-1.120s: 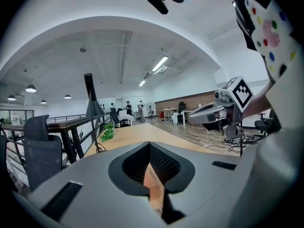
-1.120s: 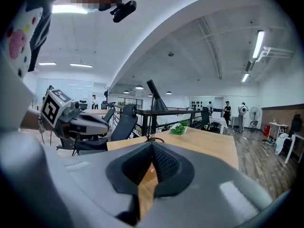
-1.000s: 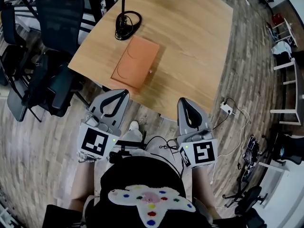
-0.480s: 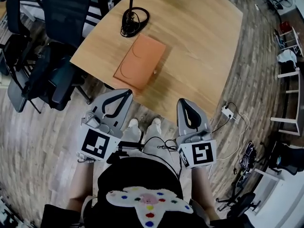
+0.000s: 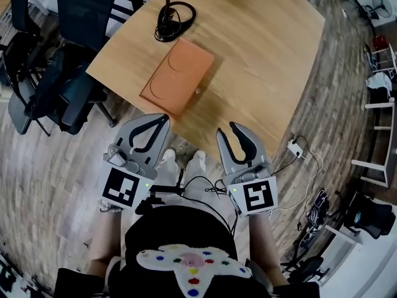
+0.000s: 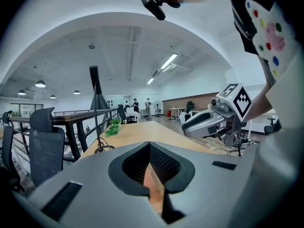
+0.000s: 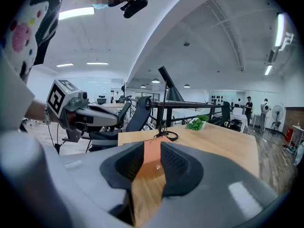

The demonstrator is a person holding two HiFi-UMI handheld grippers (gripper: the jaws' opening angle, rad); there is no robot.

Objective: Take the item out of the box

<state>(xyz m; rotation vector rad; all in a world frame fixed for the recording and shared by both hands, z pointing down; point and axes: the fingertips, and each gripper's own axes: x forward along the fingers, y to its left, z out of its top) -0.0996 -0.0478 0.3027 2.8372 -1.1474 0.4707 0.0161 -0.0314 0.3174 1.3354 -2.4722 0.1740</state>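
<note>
A flat orange box (image 5: pixel 177 74) lies closed on the wooden table (image 5: pixel 267 54), near its front left edge. Both grippers hover over the floor short of the table edge, apart from the box. My left gripper (image 5: pixel 162 118) is shut with nothing in it. My right gripper (image 5: pixel 227 129) has its jaws opening, and nothing is between them. In the right gripper view the box (image 7: pixel 154 156) shows far off through the gap of the right gripper (image 7: pixel 153 147). In the left gripper view only an orange sliver of the box (image 6: pixel 153 186) shows below the closed tips of the left gripper (image 6: pixel 150 145).
A black lamp base with a coiled cable (image 5: pixel 170 20) stands just behind the box. Dark office chairs (image 5: pixel 62 79) crowd the table's left side. A green plant (image 7: pixel 202 123) sits at the far end. A power strip with cords (image 5: pixel 294 145) lies on the floor at right.
The right gripper's jaws have spread apart from shut. Both grippers have edged a little nearer the table edge. The left gripper stays shut.
</note>
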